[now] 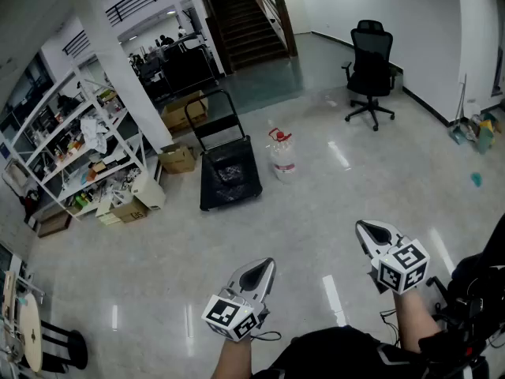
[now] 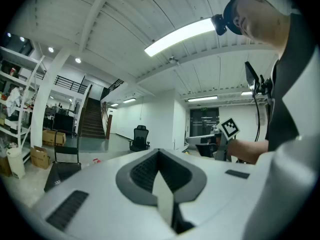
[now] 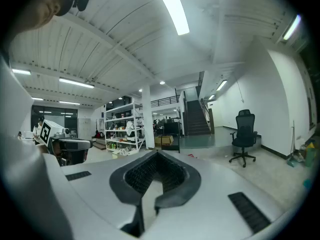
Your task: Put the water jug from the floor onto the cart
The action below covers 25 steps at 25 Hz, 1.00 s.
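Note:
The water jug [image 1: 282, 158], clear with a red cap, stands on the shiny floor far ahead of me. Just left of it is the black platform cart [image 1: 230, 181] with its handle upright. My left gripper [image 1: 265, 265] and right gripper [image 1: 364, 228] are held low near my body, well short of both, pointing about level. Both have their jaws together with nothing between them. In the left gripper view the cart [image 2: 61, 172] shows at the lower left beyond the shut left gripper [image 2: 159, 153]. The right gripper [image 3: 157, 155] looks the same in its own view.
A black office chair [image 1: 371, 68] stands at the back right. Metal shelving [image 1: 79, 144] full of clutter lines the left, with cardboard boxes [image 1: 178, 159] beside a white pillar [image 1: 126, 73]. Stairs [image 1: 246, 22] rise at the back. Cleaning gear [image 1: 473, 129] leans on the right wall.

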Each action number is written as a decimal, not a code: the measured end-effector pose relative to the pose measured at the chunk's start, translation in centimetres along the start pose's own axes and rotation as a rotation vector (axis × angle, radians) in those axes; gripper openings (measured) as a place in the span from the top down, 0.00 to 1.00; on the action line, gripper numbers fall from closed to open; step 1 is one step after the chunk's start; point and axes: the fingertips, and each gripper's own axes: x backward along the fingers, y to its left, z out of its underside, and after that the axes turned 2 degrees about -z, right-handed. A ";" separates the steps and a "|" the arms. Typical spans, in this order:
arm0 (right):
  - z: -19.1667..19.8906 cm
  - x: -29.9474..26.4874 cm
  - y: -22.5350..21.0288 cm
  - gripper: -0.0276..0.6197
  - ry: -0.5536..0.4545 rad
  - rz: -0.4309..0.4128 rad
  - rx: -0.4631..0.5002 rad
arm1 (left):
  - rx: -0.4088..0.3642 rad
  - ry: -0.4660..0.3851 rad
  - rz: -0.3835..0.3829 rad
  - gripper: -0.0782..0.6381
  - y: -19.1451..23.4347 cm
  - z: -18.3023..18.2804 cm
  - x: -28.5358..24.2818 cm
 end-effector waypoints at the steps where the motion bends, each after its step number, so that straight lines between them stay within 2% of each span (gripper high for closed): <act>1: 0.1 0.0 0.2 0.95 0.000 -0.001 -0.002 | -0.001 0.003 0.000 0.89 0.0 0.2 0.1; 25: 0.1 -1.6 3.9 0.95 0.023 0.013 0.027 | 0.033 -0.013 0.023 0.89 1.8 0.4 2.8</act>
